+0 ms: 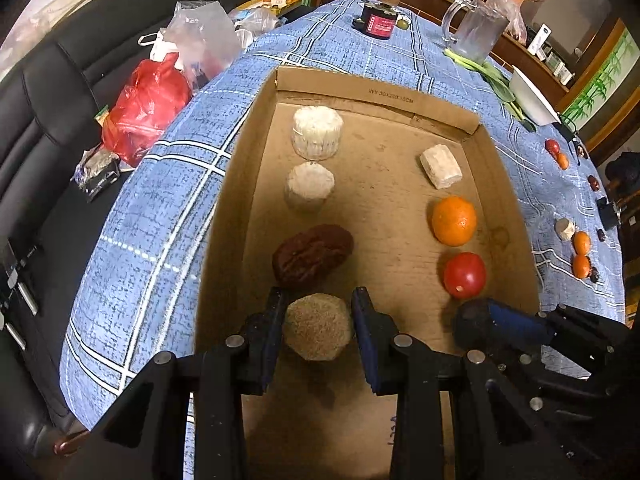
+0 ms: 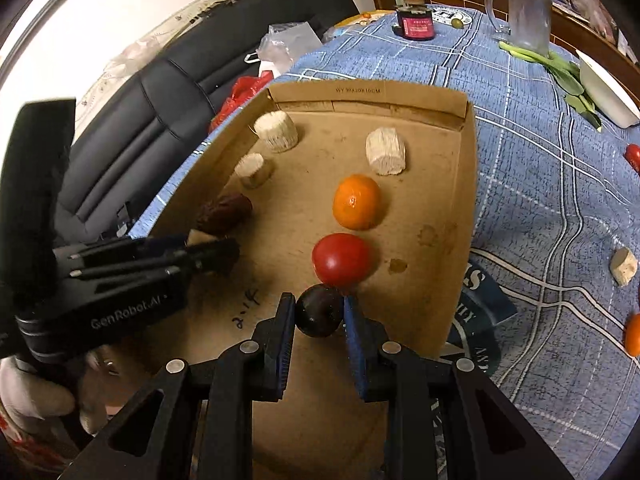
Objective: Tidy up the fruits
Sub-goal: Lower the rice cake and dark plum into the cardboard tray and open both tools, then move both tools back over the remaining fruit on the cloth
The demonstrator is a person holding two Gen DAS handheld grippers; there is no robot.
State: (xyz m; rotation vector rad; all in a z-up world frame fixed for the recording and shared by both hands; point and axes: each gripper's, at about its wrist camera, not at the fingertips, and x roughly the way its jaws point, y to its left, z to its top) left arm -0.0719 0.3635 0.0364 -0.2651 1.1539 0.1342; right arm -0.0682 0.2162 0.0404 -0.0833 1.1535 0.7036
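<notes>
At the bottom centre of the left wrist view, the left gripper is clamped on a pale tan chunk low inside the cardboard box. At the lower centre of the right wrist view, the right gripper pinches a dark round fruit, just below the red tomato and 1 orange.

The box wall bears the print "WY 30X20X10CM". "GenRobot.AI" stands on the left gripper body. Handwritten "2.1F" marks the box floor, seen from the right wrist.
</notes>
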